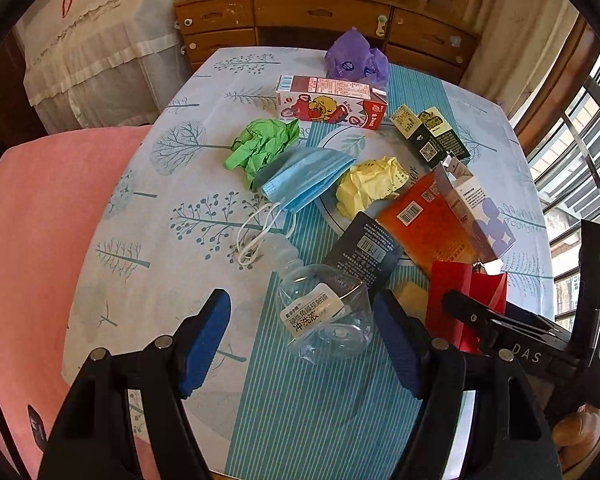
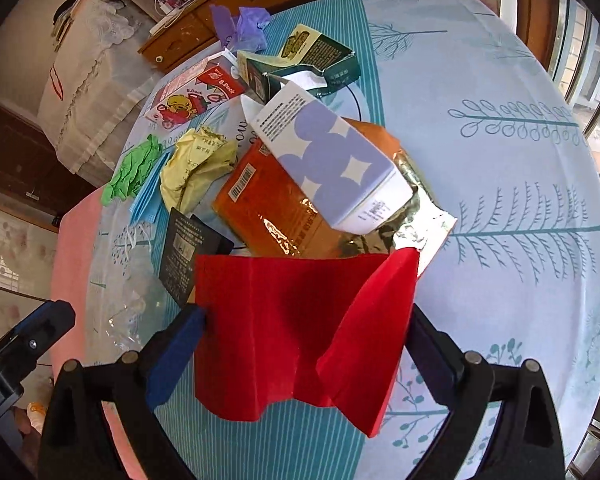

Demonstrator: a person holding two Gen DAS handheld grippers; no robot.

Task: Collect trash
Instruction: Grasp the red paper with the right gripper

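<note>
The left claw [image 1: 304, 344] hangs over the clear bottle [image 1: 326, 314] lying on the worktop [image 1: 148, 240]. To take it cleanly, the claw should sink until both pads flank the bottle's body, then close gently, since thin plastic will likely buckle or squirt out sideways. Its jaws stand wide apart, straddling the bottle without pressing it. The right claw [image 2: 300, 344] has a red paper bag [image 2: 300, 328] between its jaws, seemingly clamped, beside the trash heap.

An empty clear bottle [image 1: 324, 312] lies sideways between the left tool's [image 1: 302, 336] fingers; a red paper bag [image 2: 300, 332] stands open between the right tool's [image 2: 304, 344].
</note>
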